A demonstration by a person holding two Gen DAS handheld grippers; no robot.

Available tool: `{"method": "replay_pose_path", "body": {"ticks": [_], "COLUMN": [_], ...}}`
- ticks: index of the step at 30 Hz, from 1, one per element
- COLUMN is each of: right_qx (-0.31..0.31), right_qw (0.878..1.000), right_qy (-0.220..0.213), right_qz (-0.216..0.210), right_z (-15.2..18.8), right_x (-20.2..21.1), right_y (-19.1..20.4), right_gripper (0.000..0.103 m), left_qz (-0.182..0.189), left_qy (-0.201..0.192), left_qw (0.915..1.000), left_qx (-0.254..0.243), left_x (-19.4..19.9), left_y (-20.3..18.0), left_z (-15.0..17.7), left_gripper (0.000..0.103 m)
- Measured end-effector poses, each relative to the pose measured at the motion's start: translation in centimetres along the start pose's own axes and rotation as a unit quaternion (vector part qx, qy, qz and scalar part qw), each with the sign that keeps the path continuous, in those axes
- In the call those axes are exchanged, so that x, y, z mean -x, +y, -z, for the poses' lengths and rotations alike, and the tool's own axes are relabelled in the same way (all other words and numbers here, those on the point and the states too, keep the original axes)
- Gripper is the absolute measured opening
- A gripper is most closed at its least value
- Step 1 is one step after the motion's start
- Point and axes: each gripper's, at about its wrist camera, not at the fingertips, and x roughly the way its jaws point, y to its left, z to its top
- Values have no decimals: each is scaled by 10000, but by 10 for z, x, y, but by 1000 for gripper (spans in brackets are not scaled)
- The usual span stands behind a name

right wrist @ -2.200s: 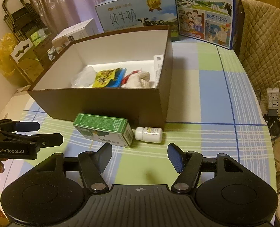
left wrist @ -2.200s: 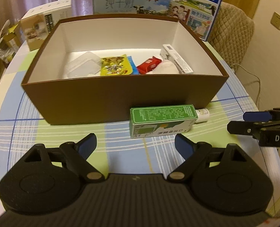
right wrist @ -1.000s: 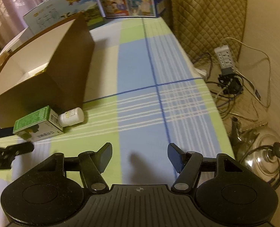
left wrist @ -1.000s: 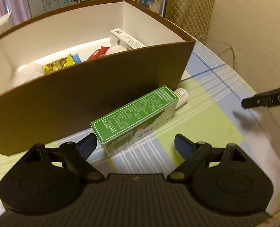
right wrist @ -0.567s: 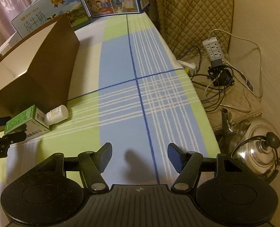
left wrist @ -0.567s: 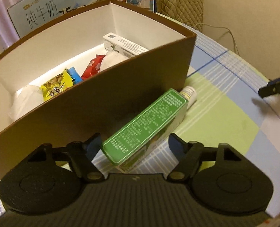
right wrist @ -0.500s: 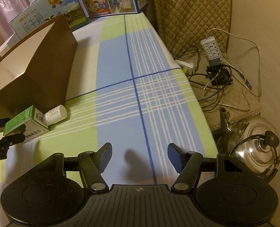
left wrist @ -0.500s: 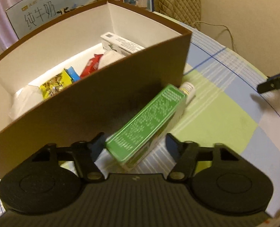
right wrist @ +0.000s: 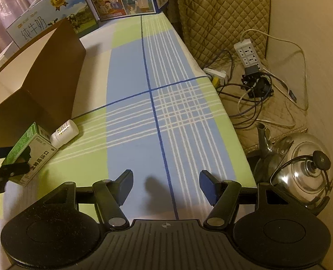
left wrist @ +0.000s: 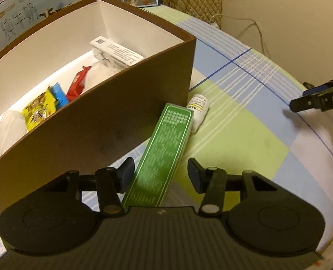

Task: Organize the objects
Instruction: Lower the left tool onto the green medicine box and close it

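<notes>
A long green carton [left wrist: 164, 157] lies on the checked tablecloth against the brown box [left wrist: 99, 121], a small white bottle [left wrist: 198, 110] at its far end. My left gripper [left wrist: 160, 175] straddles the carton's near end and its jaws are closing. The left pad is at the carton's side and a gap shows at the right pad. In the right wrist view the same carton [right wrist: 31, 150] and bottle [right wrist: 64, 133] sit at the left, with the left gripper [right wrist: 6, 159] around the carton. My right gripper [right wrist: 164, 186] hangs open over bare cloth, nothing between its fingers.
Snack packets and a white carton lie inside the brown box [right wrist: 42, 78]. Two milk cartons [right wrist: 51, 15] stand behind it. Off the table's right edge are a steel kettle [right wrist: 301, 164], a power strip [right wrist: 248, 54] with cables, and a quilted chair [right wrist: 220, 11].
My left gripper moved in over the green carton and its jaws narrowed around it; the carton now lies lengthwise between them. The right gripper barely moved in the last half second.
</notes>
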Motion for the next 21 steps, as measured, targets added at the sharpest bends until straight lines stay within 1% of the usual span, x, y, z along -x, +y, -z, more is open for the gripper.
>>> {"method": "replay_pose_path", "body": {"ticks": [1,5,8,11,15,17,21], "right_qx": [5,17,124,303,665,910,1472], "right_qw": [10000,10000,9997,9984,9947,9919,9835], "right_qy": [-2,-13,-69,-86,-120,-145,-252], "right_qz": [2,-37,-209,-466,-772,-878,-1022], "right_z": [0,0,1,3,2,0,-7], "right_x": [0,2,2,-1,-9,-16,-32], "right_y": [0,0,4,13,37,52,84], "right_gripper": [63,63,63,63,63,63,63], "left_qz": [-29,-49,-91,-259,-523,-712,-1089], "left_qy": [10,11,-27,-22,28,45,73], "left_qw": [10000,9997,9990,9975,9928,9890,9789], "left_qx": [-6,220,438,661,1076,1293,1728], "left_x": [-2,-2,2,7,16,21,29], "left_y": [-2,-1,2,3,10,16,29], "left_z": [-2,0,8,18,34,42,57], "left_gripper": [46,32,27,26,26,26,26]}}
